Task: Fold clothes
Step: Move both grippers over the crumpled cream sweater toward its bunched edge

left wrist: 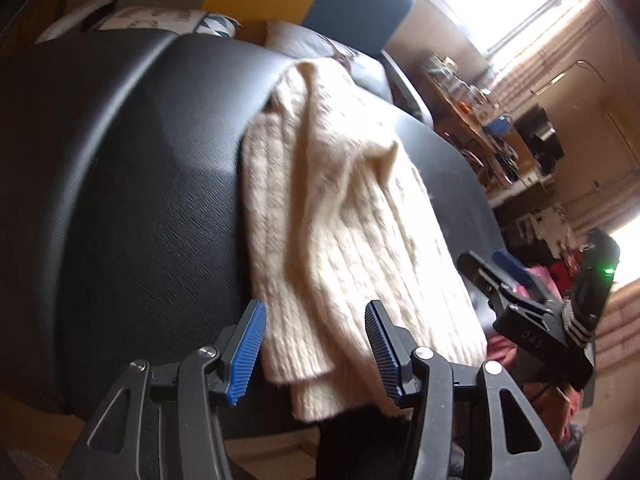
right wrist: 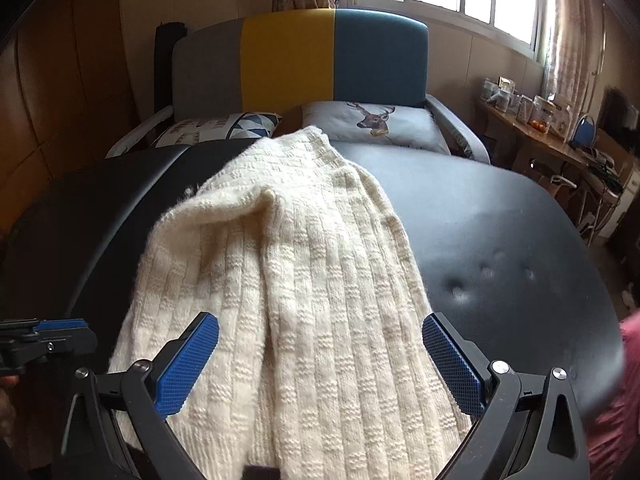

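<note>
Cream knit sweater (right wrist: 288,280) lies rumpled, perhaps half-folded, mid-frame on the black worktop (right wrist: 500,232). Left gripper (left wrist: 316,352) and right gripper (right wrist: 320,360) hover at its near hem, fingers wide, empty.

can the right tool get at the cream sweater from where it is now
Probably yes. The right tool is open, and the cream sweater lies flat on the black surface straight ahead between its fingers, with nothing over it. The left tool sits off to the side.

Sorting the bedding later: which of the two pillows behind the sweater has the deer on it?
The grey pillow below the headboard's blue panel; the other pillow shows blue triangles.
</note>
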